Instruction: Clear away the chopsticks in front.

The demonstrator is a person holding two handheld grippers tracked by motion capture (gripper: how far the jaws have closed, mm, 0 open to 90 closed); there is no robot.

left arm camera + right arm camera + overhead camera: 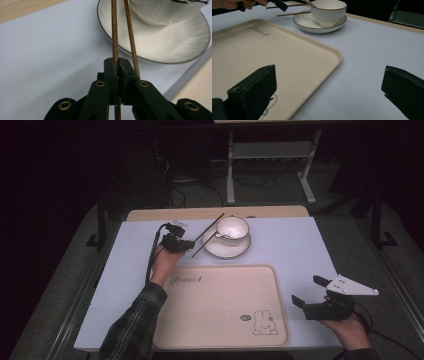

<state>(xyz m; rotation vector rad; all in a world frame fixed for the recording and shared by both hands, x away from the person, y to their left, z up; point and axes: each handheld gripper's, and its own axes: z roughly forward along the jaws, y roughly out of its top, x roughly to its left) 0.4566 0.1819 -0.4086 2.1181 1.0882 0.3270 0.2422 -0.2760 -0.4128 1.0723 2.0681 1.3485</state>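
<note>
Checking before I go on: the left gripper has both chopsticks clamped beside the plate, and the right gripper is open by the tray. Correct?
Not quite. In the left gripper view the left gripper is shut on one chopstick alone; the second chopstick runs outside the jaws, resting on the plate. The rest holds: the right gripper is open by the tray.

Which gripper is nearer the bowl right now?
Left. The left gripper is just left of the bowl, shut on a chopstick. The right gripper hangs open off the tray's right edge, well away.
</note>
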